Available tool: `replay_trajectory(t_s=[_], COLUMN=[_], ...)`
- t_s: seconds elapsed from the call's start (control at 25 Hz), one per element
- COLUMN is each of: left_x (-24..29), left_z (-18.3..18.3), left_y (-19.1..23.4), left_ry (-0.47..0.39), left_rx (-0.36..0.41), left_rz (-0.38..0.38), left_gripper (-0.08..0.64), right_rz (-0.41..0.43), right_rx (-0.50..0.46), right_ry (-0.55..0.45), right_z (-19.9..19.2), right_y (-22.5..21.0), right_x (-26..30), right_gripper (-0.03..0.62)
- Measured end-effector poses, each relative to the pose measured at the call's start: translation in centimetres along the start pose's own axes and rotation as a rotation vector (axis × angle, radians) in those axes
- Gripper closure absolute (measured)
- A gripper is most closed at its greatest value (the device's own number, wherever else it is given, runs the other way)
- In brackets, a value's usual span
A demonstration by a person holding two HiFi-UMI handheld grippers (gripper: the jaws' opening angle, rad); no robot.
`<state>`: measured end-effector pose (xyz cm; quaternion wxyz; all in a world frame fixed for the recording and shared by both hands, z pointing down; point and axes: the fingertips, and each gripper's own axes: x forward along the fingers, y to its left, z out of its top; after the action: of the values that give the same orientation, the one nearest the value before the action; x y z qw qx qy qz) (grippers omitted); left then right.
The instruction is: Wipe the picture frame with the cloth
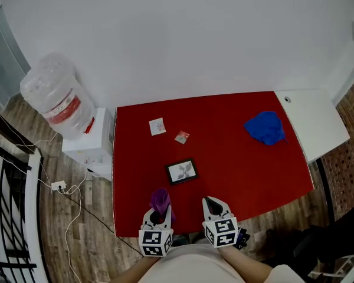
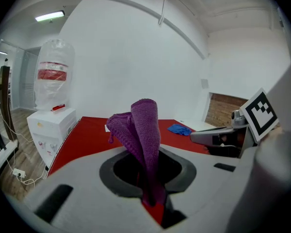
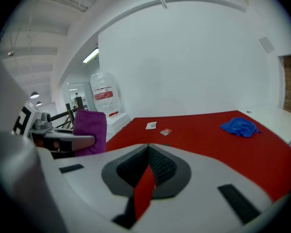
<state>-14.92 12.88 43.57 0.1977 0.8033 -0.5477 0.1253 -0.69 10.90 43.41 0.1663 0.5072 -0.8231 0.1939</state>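
Clamp of left gripper [image 1: 157, 216] on purple ribbed-knit cloth [image 1: 160, 198], soft fold bunched upright past the tips, likely ready as a wiping pad. Right gripper [image 1: 212, 204] clenched, empty, probably free for steadying. Ahead between both, flat on red surface [image 1: 248, 170]: small dark-rimmed rectangular picture frame [image 1: 182, 171], untouched.

Red counter [image 1: 236, 158] in front of me, red over the whole top. Frame [image 1: 182, 171] lies flat, face up, near my edge and left of centre. Beyond it a white card [image 1: 157, 126], and a smaller card [image 1: 182, 137] near it, not touching. Blue cloth [image 1: 265, 128] lies crumpled toward the far right corner, well apart from the rest. Wood floor [image 1: 65, 229] under the counter.
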Motion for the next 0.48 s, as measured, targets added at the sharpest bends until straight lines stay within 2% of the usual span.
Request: replay_trajectory(t_s=[0.48], left_x=[3.4], left_z=[0.9], left_y=[-0.2], left_ry=[0.012], left_rx=[-0.03], left_rz=[0.034], left_gripper=[0.499], right_rz=[0.039], right_rx=[-0.022], right_ry=[0.017], right_z=[1.4], right_y=[-2.4], right_x=[2.8], right_gripper=[0.588])
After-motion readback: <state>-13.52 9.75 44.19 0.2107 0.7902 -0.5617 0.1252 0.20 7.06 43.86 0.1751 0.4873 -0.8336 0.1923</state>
